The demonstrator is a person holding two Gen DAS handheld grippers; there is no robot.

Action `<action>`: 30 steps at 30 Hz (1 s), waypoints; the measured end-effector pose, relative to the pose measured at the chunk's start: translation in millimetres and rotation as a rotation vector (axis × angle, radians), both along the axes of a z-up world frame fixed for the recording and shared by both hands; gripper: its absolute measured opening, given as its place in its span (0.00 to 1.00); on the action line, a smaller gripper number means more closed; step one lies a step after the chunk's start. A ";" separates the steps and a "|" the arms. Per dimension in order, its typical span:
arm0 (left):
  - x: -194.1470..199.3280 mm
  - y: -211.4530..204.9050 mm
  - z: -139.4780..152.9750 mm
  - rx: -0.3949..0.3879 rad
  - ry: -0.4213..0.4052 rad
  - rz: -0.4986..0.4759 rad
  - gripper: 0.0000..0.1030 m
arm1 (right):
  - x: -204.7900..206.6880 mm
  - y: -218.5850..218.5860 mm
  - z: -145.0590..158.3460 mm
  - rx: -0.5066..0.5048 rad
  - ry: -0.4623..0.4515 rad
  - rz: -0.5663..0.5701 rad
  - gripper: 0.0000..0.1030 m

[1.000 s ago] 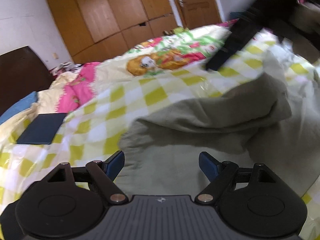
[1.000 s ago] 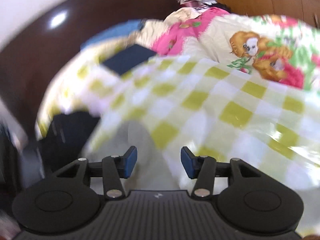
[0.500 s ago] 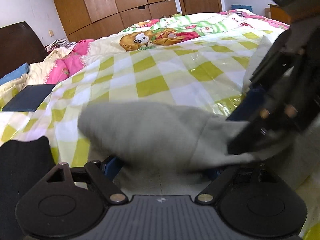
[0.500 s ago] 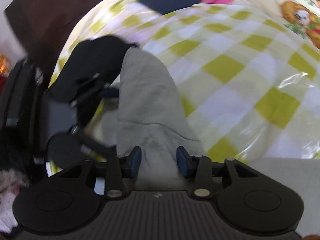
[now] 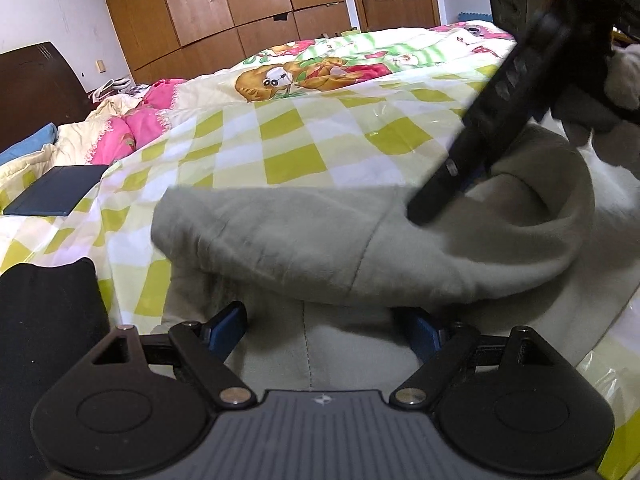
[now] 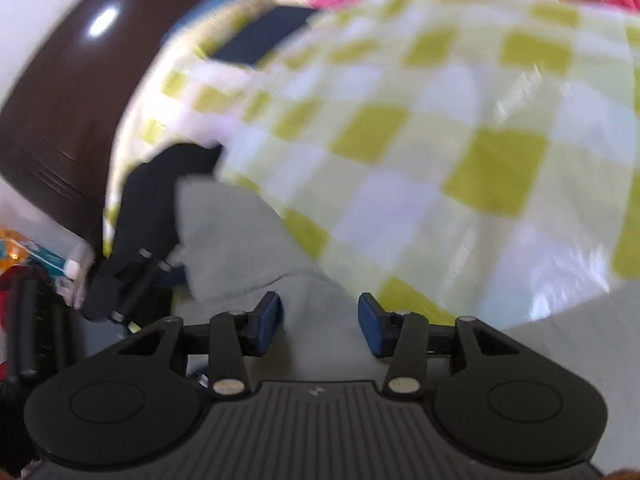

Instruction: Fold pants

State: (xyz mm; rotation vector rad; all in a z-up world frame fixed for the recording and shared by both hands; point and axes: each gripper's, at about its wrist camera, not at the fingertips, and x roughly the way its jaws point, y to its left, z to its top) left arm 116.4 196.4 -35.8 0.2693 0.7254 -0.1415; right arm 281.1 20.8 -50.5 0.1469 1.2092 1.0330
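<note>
Grey-green pants (image 5: pixel 304 248) lie on a yellow and white checked bed cover (image 5: pixel 280 140), with a folded layer draped across the front of the left wrist view. My left gripper (image 5: pixel 324 328) is open, its blue pads wide apart over the pants, the right pad partly under the fold. My right gripper (image 6: pixel 319 322) is open with the pants (image 6: pixel 240 240) between and ahead of its pads. It shows in the left wrist view as a dark bar (image 5: pixel 492 120) over the fold. The left gripper shows in the right wrist view (image 6: pixel 132 276) at the pants' edge.
A dark blue flat item (image 5: pixel 56 196) lies on the bed at the left. Pink bedding (image 5: pixel 132 128) and a cartoon quilt (image 5: pixel 304 76) lie further back. A dark headboard (image 6: pixel 68 92) stands at the left. Wooden wardrobes (image 5: pixel 224 4) stand behind.
The right gripper carried a pants layer over towards the left gripper, then opened and drew back up to the right. The folded layer now lies across the pants. The left gripper stayed open.
</note>
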 end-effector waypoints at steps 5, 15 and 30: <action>-1.5 -0.1 -1.7 -0.007 -0.001 0.006 0.94 | -0.9 14.1 -6.3 0.032 0.069 0.055 0.56; 17.8 -8.0 6.4 0.026 -0.040 -0.023 0.94 | 33.5 13.4 77.2 0.034 -0.311 -0.131 0.05; 21.5 6.7 11.9 0.082 -0.058 0.055 0.95 | -4.9 20.0 99.2 -0.131 -0.705 -0.140 0.30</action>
